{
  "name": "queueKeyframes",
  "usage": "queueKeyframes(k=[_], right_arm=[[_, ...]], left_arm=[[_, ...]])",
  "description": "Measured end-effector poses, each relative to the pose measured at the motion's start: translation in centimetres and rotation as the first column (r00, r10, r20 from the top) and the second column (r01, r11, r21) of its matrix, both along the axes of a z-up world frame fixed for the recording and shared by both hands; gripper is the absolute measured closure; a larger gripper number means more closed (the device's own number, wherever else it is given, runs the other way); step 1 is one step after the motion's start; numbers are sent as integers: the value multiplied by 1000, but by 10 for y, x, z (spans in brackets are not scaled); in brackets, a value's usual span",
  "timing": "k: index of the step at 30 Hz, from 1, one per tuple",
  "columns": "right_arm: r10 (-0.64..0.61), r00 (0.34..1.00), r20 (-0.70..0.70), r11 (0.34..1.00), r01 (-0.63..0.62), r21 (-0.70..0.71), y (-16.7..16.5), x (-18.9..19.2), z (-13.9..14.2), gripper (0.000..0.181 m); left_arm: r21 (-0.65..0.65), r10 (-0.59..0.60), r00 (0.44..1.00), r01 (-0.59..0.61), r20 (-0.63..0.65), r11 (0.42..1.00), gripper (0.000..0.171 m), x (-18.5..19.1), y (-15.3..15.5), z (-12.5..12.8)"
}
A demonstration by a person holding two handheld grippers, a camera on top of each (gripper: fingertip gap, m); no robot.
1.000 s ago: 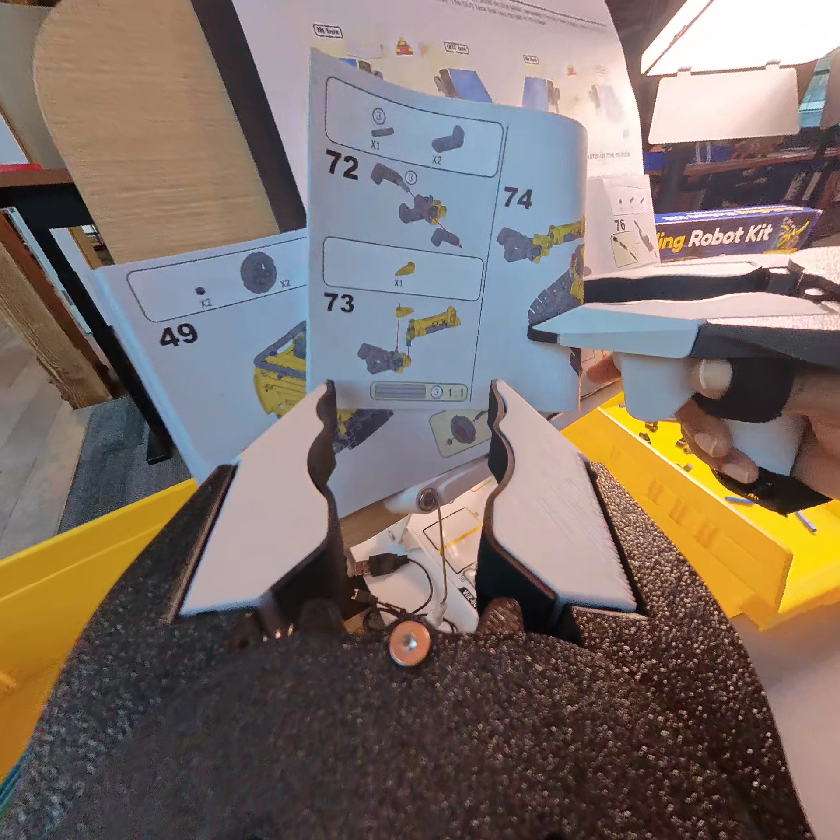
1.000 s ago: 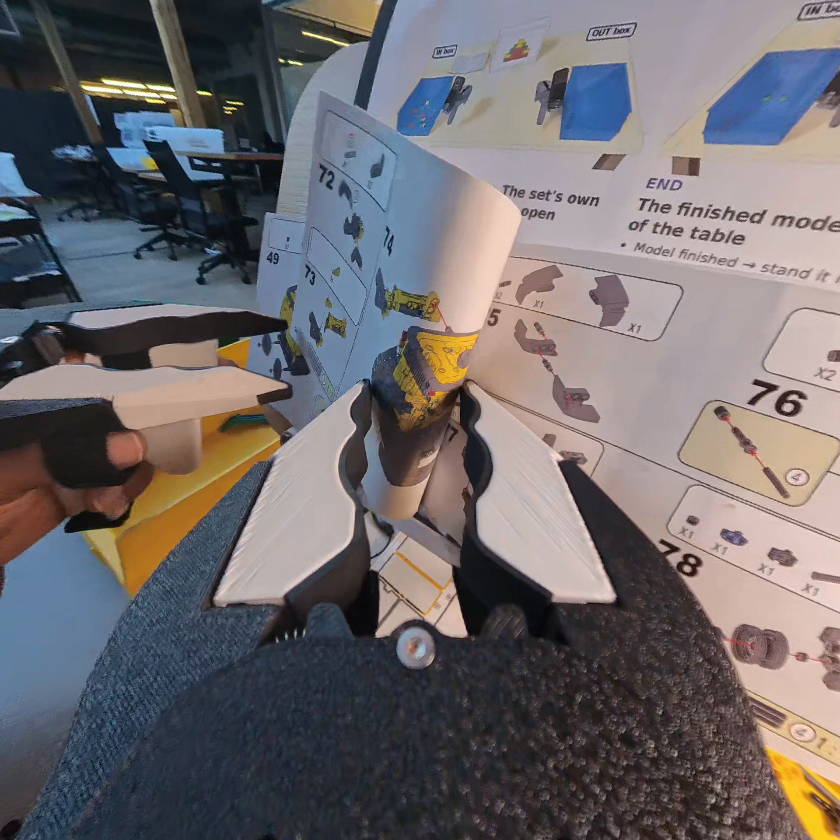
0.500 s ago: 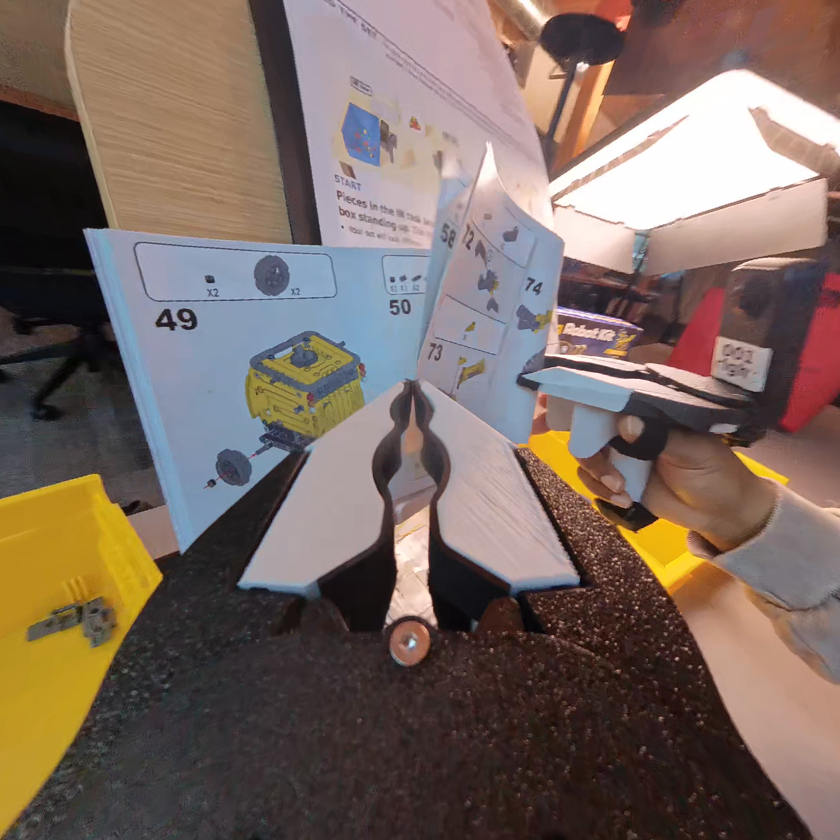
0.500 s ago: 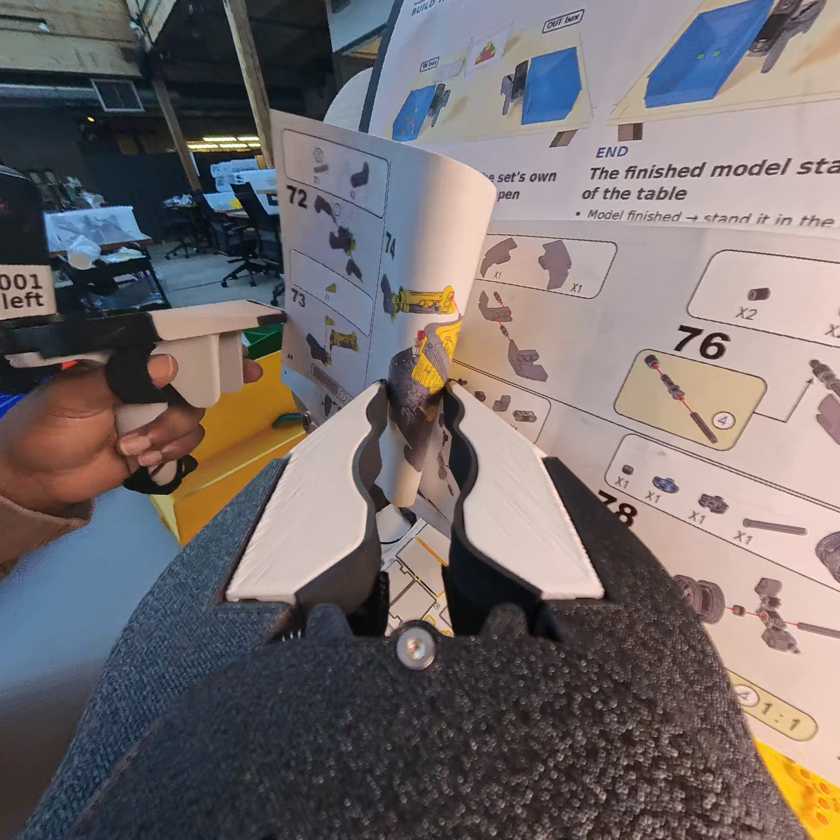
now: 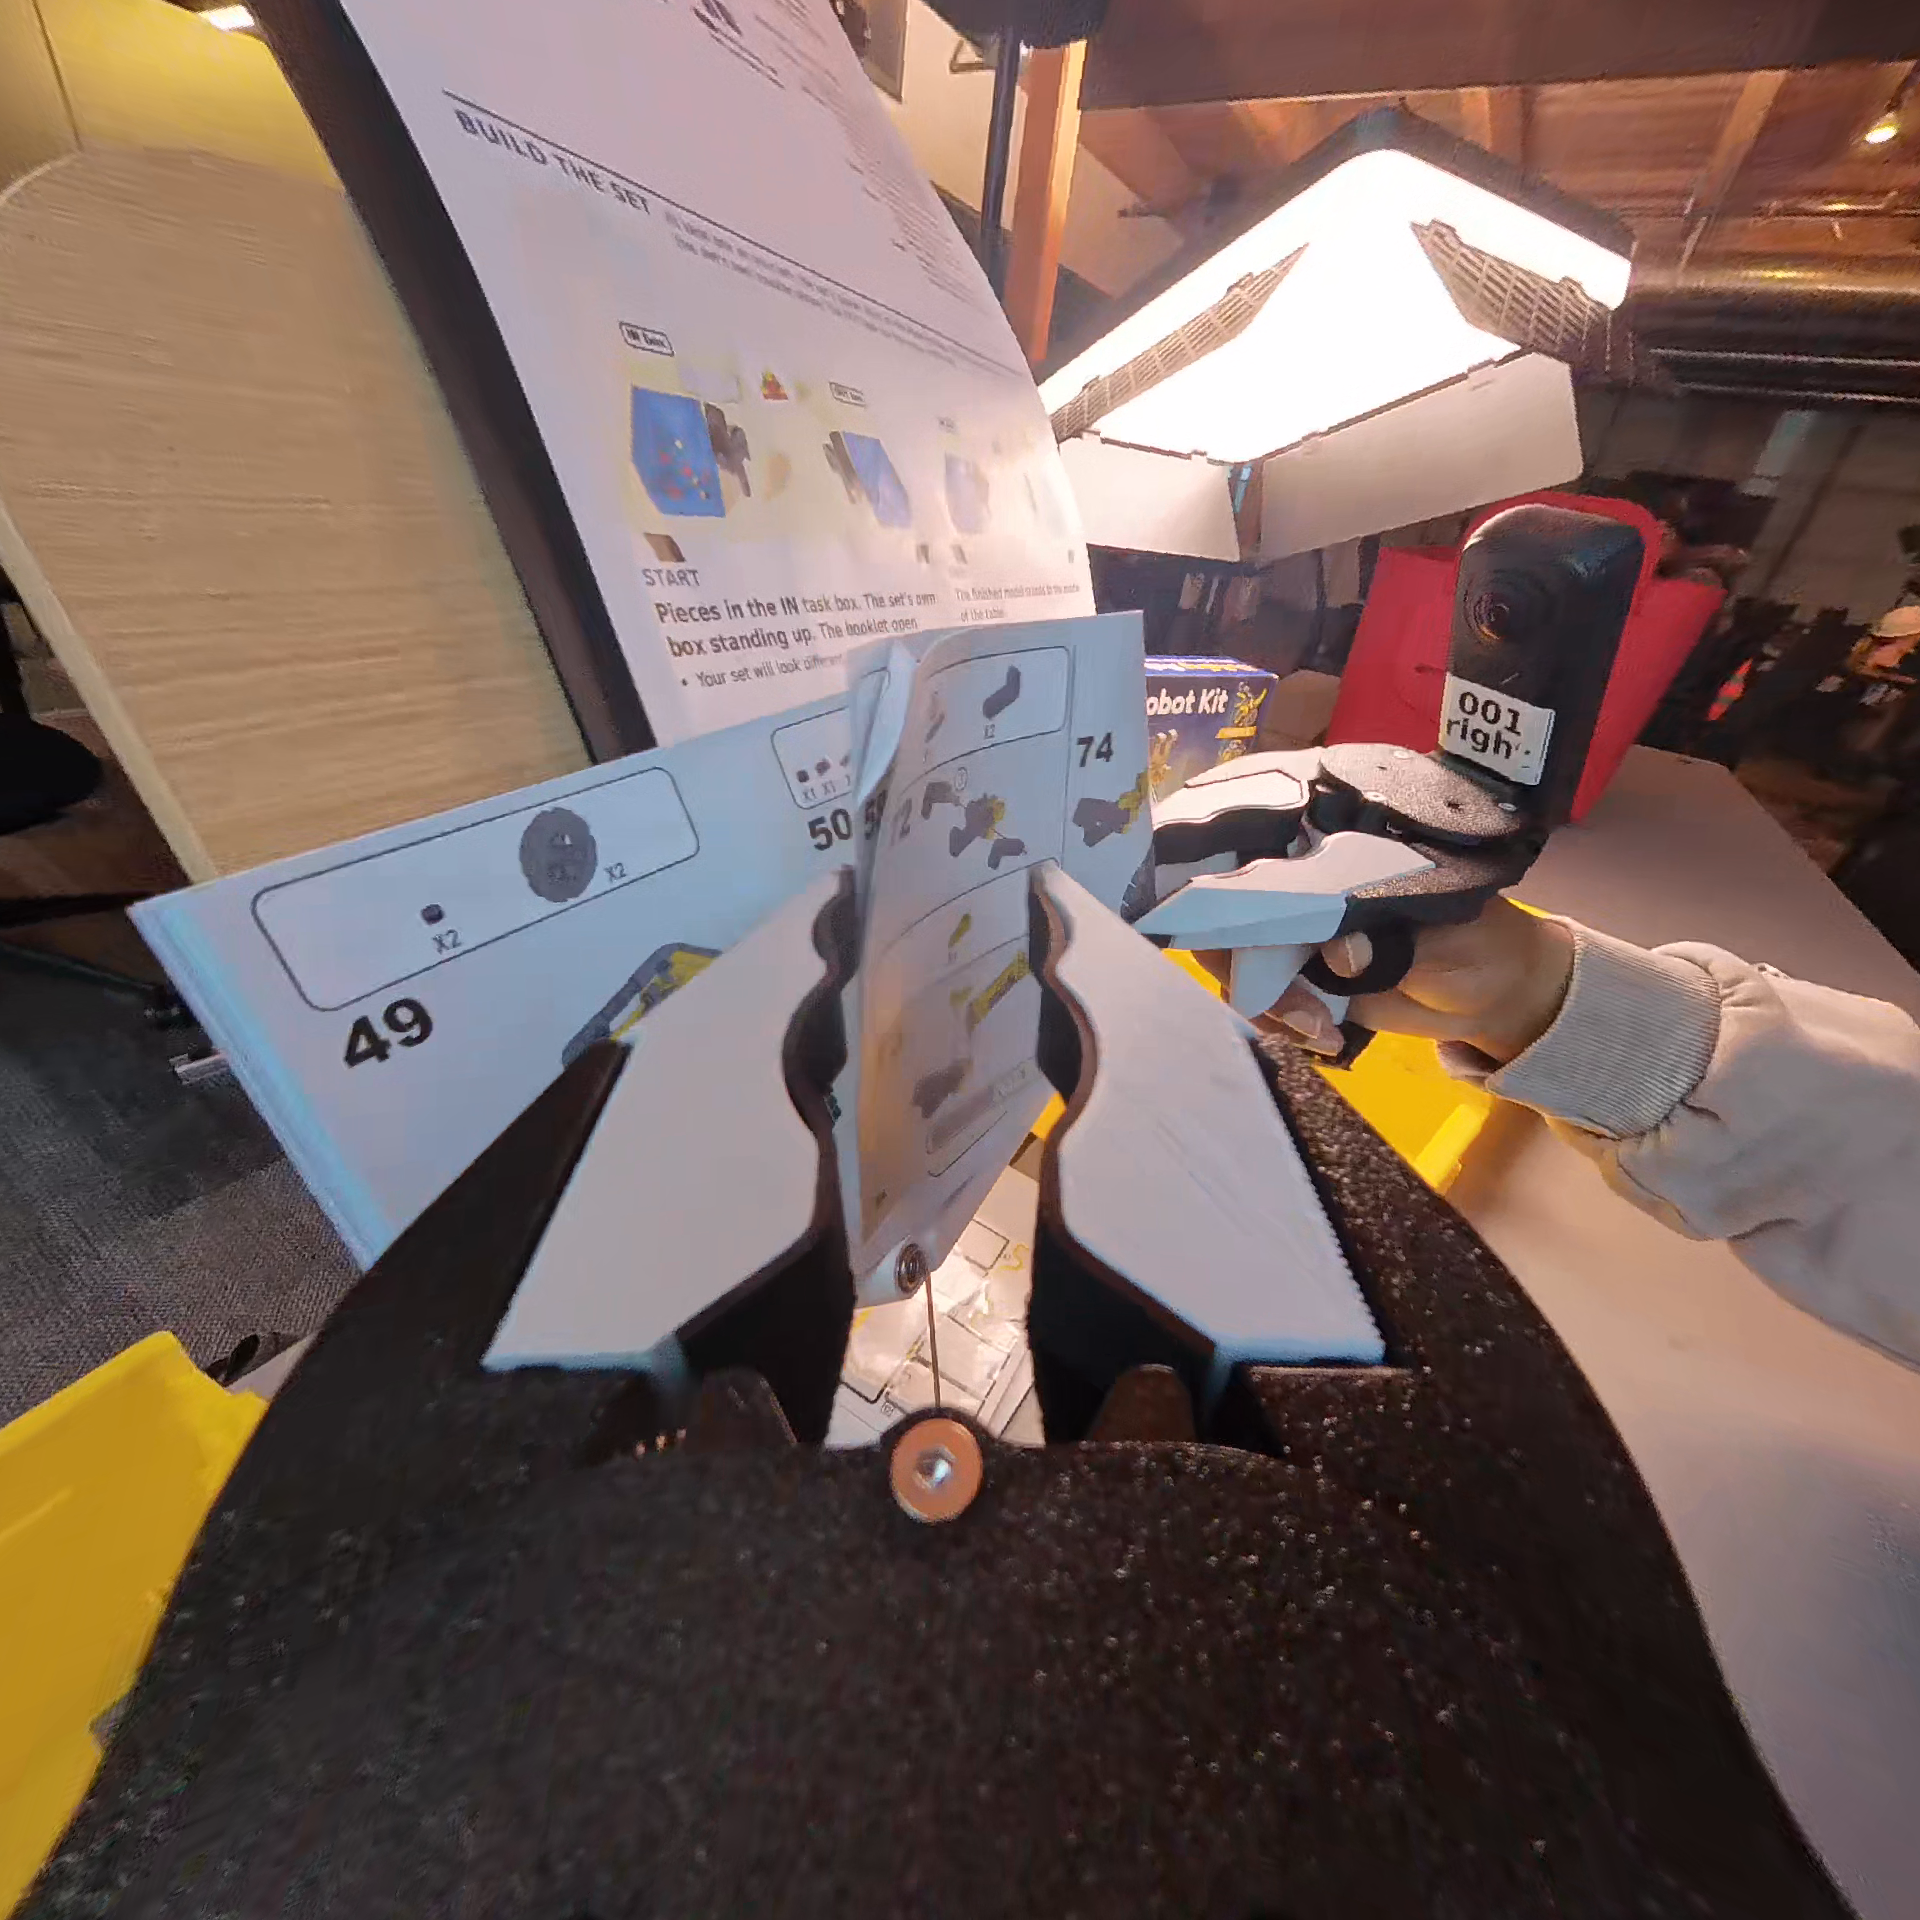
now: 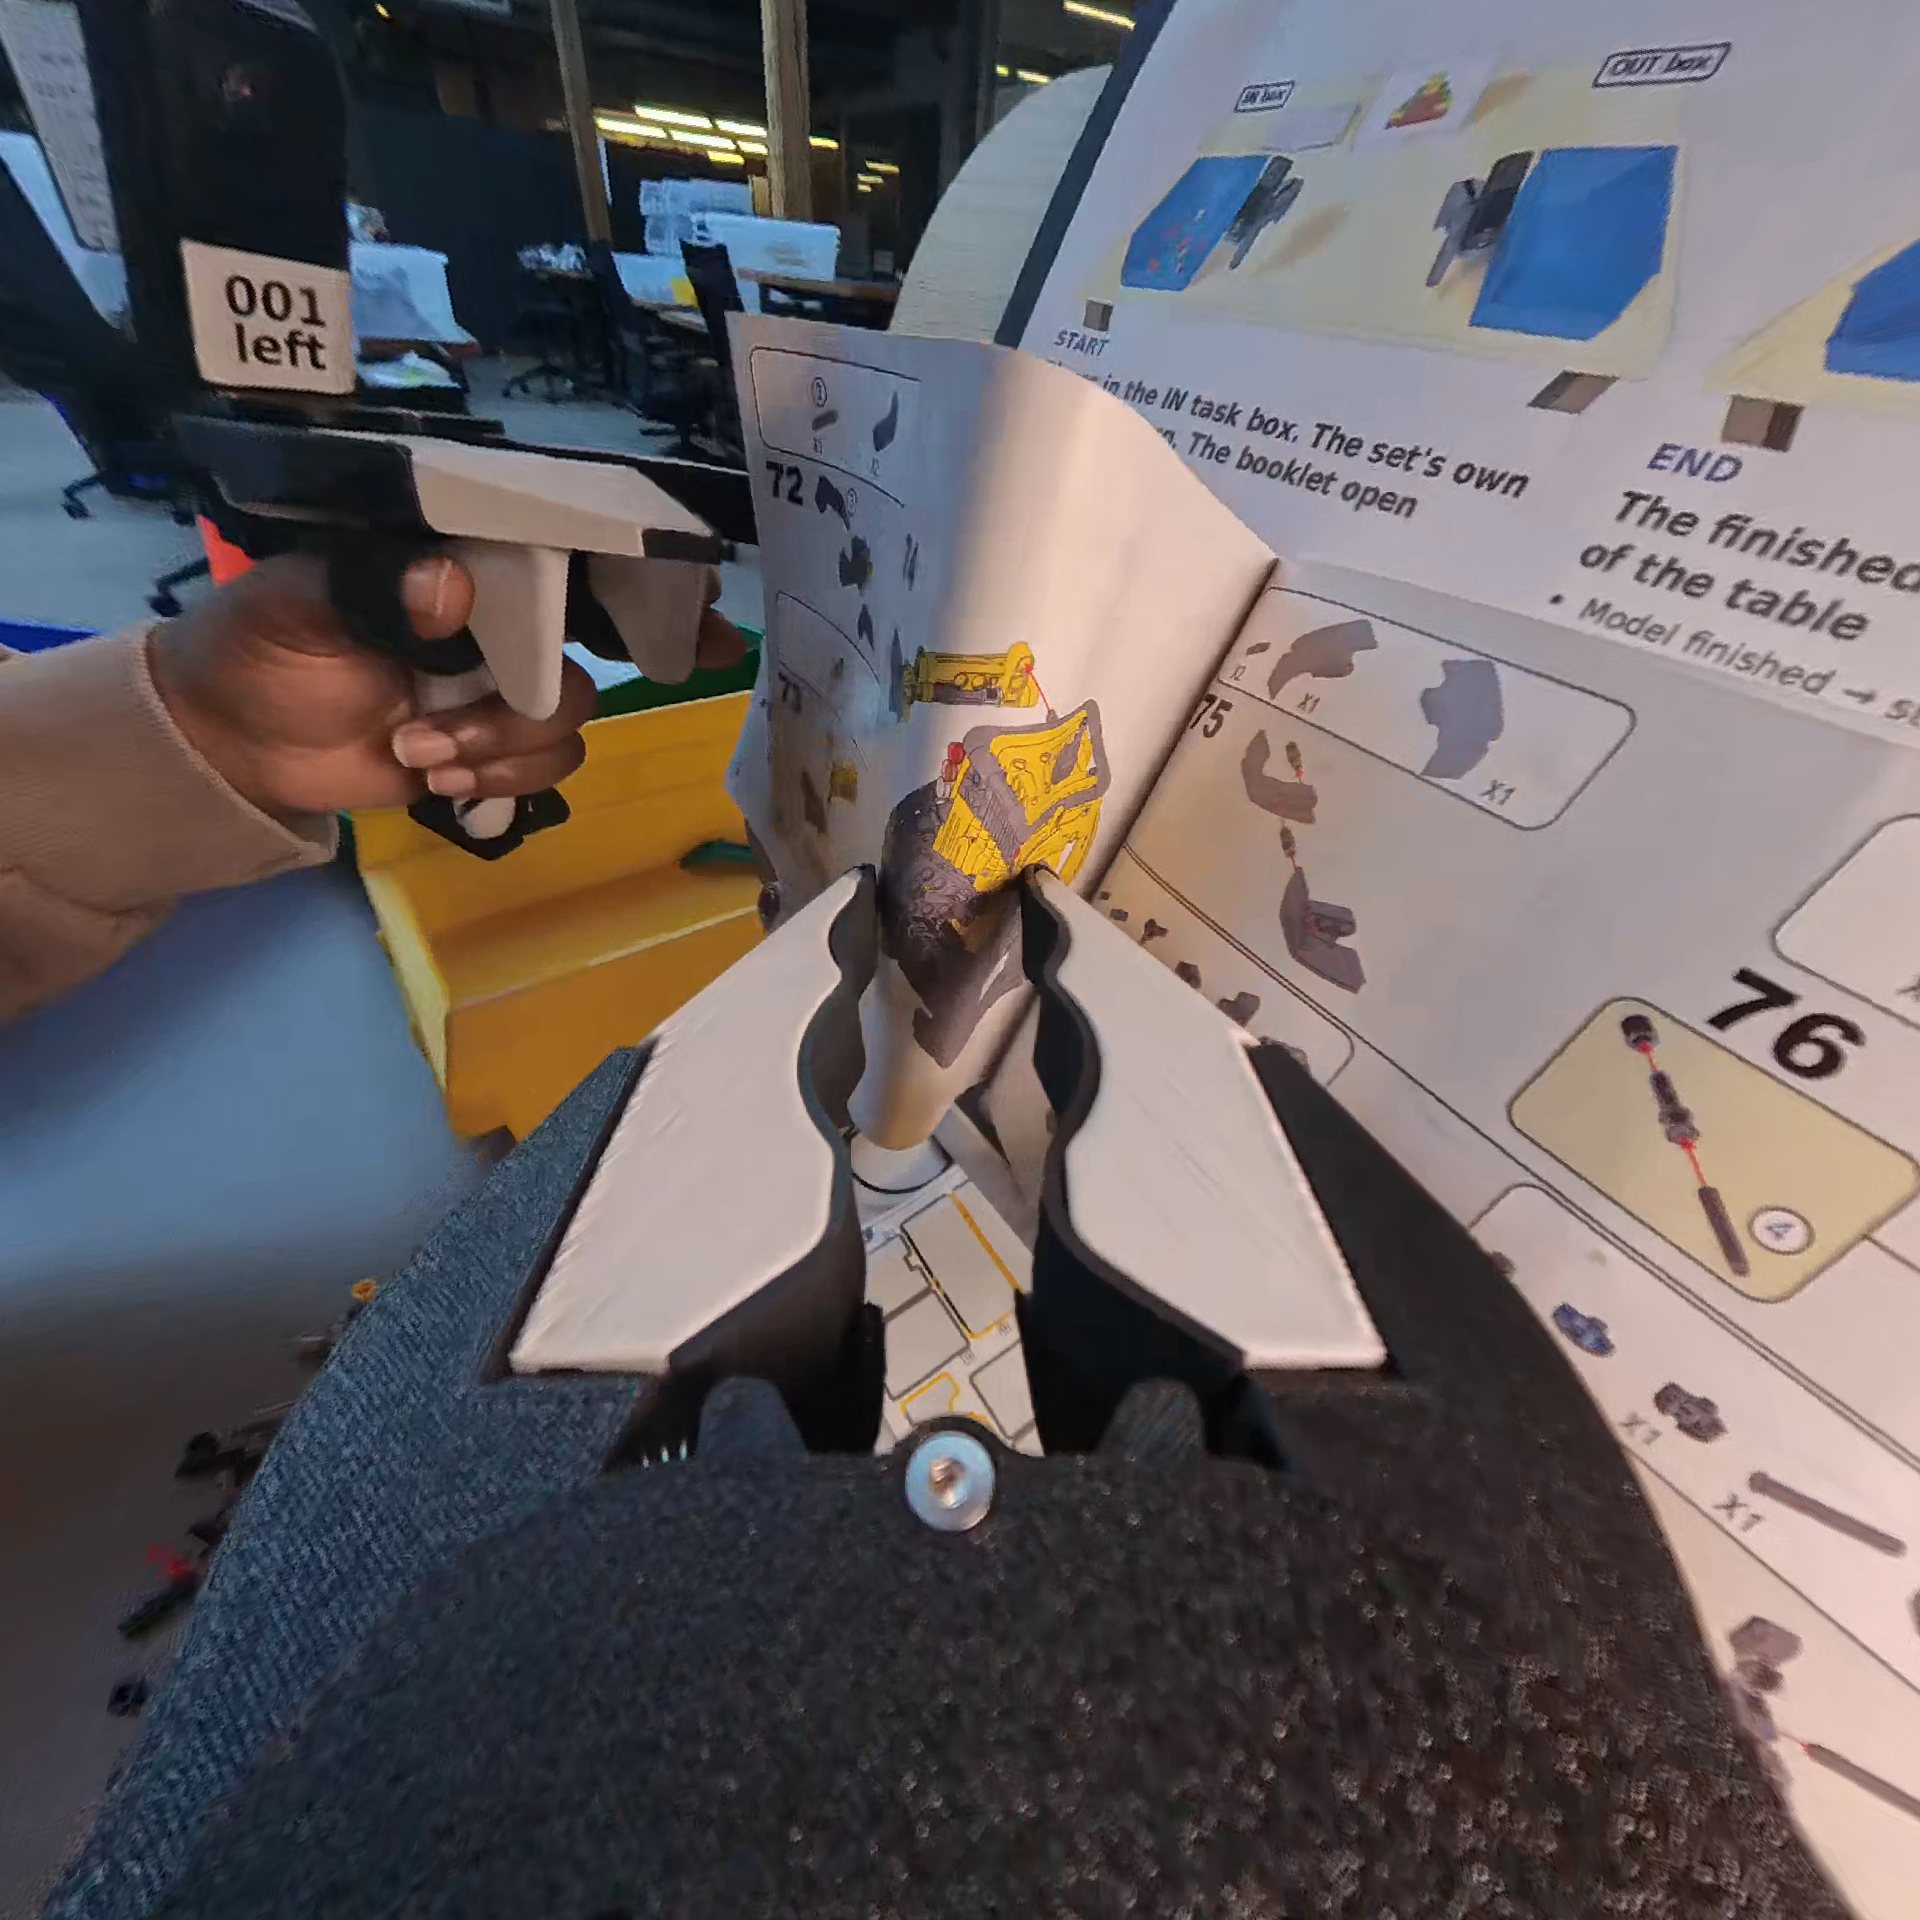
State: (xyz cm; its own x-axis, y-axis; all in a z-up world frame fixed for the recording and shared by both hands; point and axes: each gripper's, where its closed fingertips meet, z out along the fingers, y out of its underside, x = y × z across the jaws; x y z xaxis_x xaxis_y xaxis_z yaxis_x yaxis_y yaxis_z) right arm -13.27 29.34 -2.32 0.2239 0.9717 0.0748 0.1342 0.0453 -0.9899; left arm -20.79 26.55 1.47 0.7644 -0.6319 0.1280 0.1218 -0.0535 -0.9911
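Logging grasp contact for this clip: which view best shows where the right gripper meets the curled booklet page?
The right wrist view: the right gripper has its fingertips against the curled page, with a gap between the jaws. The left wrist view shows that gripper side-on behind the page, contact hidden.

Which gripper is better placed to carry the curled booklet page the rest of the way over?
Right, probably. The right gripper appears pinched on the curled page low down, while the left gripper is open, its fingers only flanking the page's free edge.
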Motion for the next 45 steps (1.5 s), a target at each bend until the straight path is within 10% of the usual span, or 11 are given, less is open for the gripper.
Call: queueKeyframes(k=[3, 12, 19, 28, 35, 45], right_arm=[[-59, 997, 55, 998, 57, 39, 8, 3, -1, 149], [-540, 840, -52, 791, 527, 311, 24, 39, 30, 153], [-491, 871, 14, 827, 461, 322, -22, -26, 16, 95], [-504, 863, -20, 821, 486, 298, 18, -14, 20, 181], [-193, 978, -75, 964, 203, 170, -45, -42, 33, 124], [-134, 983, -122, 991, 136, 13, -50, -47, 47, 158]], left_arm=[[-22, 51, 998, -52, -42, 998, 171, -5, 3, -6], [-110, 229, 973, -229, -17, 967, 171, -25, 3, -26], [-91, 159, 987, -157, 14, 983, 171, 0, -12, -17], [-65, 116, 993, -118, -27, 991, 167, 0, -27, -18], [-2, 122, 992, -122, -14, 992, 171, 10, -23, -14], [101, 172, 962, -154, -212, 983, 170, 40, -27, -21]])
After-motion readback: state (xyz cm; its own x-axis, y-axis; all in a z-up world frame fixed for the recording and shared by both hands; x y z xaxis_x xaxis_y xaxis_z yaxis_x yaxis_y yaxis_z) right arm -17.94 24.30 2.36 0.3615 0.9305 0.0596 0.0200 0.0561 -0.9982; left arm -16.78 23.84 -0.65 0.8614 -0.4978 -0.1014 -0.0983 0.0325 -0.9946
